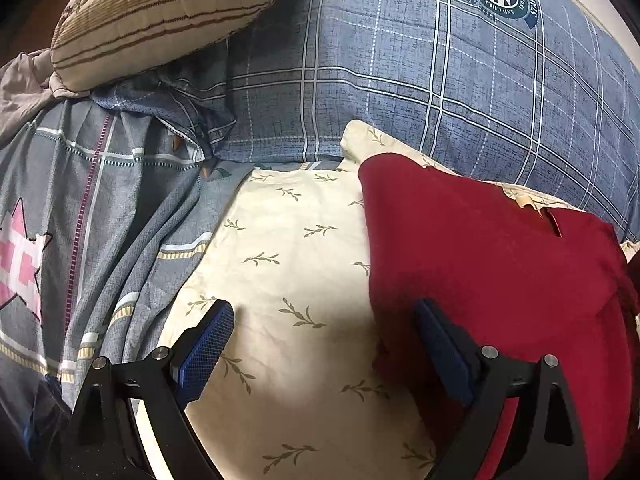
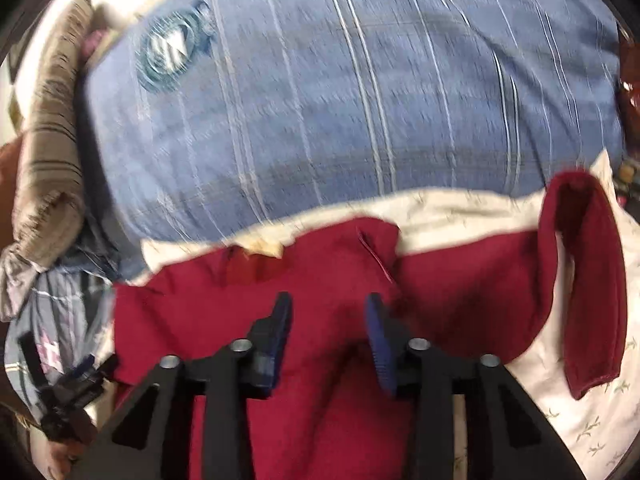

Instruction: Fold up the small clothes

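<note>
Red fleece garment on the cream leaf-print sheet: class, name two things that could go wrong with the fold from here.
1. The red fleece garment has one sleeve flung out sideways; left there, the fold may end lopsided.
2. Both the left claw and the right claw are open and grip nothing, so the fabric might slump on the soft cream leaf-print sheet.

Cream sheet (image 1: 288, 240) (leaf-printed) carries red garment (image 1: 480, 264), blue pillow (image 1: 400, 80).

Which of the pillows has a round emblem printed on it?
The big blue plaid pillow, behind the red garment. The tan striped pillow has only stripes.
</note>
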Available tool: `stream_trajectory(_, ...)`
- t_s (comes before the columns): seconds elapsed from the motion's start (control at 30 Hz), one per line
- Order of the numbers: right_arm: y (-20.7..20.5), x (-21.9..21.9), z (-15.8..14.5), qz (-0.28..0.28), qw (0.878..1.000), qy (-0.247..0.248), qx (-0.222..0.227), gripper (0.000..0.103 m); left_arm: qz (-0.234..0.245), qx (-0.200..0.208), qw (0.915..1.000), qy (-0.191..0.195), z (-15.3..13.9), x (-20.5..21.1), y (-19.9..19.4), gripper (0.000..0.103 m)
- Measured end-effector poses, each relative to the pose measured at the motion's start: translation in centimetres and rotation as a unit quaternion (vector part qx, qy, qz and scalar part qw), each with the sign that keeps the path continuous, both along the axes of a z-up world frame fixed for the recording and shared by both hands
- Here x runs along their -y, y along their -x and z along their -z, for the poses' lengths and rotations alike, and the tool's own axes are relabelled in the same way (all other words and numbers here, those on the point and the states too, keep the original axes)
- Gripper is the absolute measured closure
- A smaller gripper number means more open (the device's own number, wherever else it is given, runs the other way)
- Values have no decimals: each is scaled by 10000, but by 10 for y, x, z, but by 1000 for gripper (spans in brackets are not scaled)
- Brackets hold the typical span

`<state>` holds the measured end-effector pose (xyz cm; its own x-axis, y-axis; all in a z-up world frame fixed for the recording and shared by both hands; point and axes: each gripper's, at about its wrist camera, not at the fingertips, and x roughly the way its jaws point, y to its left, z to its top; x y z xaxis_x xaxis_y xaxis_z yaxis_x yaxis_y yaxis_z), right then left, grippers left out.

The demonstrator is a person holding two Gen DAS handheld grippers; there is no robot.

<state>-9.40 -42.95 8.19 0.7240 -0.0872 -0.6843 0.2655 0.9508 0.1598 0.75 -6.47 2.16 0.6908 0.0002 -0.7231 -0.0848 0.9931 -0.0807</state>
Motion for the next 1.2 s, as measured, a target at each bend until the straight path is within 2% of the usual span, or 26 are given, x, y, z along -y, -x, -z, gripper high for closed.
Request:
stream_trajectory(0.07, -18, -1, 12, -169, 9997, -131, -150, 54, 18, 0, 10000, -6, 0, -1, 0, 11)
stream_trajectory(0.17, -43, 9, 55, -50, 9952, -463, -865, 57, 40, 3, 10000, 39, -2, -2, 0, 11)
stream_trajectory(0.2, -45, 14, 64, -26, 9937, -598, -950, 59, 24, 17, 10000, 56, -4, -3, 0, 11)
stream_trajectory(0.27, -33, 21, 54, 8, 9936, -835, -762, 60, 16, 91, 9999, 92, -7, -5, 3, 11)
stream_trajectory(0.37, 7, 38, 6, 123, 9956, -884, -270, 52, -22, 68, 9999, 79, -7, -7, 4, 11)
stream_trajectory(0.43, 35, 53, -20, 371, 9971, -660, -20, 31, -42, 76, 9998, 183, -8, -8, 5, 11)
stream_trajectory(0.5, 73, 76, -41, 751, 9952, -572, 238, 25, -65, 97, 9997, 192, -9, -8, 6, 11)
stream_trajectory(0.6, 98, 99, -47, 1165, 9923, -369, 184, 24, -68, 107, 9998, 160, -10, -8, 7, 11)
stream_trajectory(0.7, 105, 118, -35, 1431, 9894, -236, -54, 24, -85, 94, 9998, 164, -8, -8, 8, 11)
stream_trajectory(0.8, 100, 134, -27, 1597, 9862, -432, -35, 24, -98, 57, 9998, 182, -7, -9, 5, 11)
stream_trajectory(0.9, 80, 145, -18, 1606, 9866, -238, -174, 25, -72, 39, 9998, 191, -6, -10, 3, 11)
stream_trajectory(0.93, 73, 145, -13, 1621, 9862, -64, -336, 32, -73, 41, 9998, 169, -6, -10, 3, 11)
stream_trajectory(0.97, 65, 145, -8, 1678, 9843, 172, -525, 45, -76, 35, 9998, 165, -6, -11, 2, 11)
stream_trajectory(1.0, 62, 147, -5, 1707, 9816, 464, -721, 86, -81, 32, 9998, 183, -6, -11, 2, 11)
stream_trajectory(1.03, 63, 148, -6, 1753, 9784, 719, -826, 97, -91, 23, 9997, 210, -6, -12, 2, 11)
stream_trajectory(1.13, 68, 150, -34, 2058, 9553, 1977, -769, 98, -105, 38, 9997, 228, -7, -13, 2, 11)
stream_trajectory(1.2, 73, 149, -70, 2252, 9342, 2711, -554, 98, -117, 36, 9997, 231, -7, -13, 3, 11)
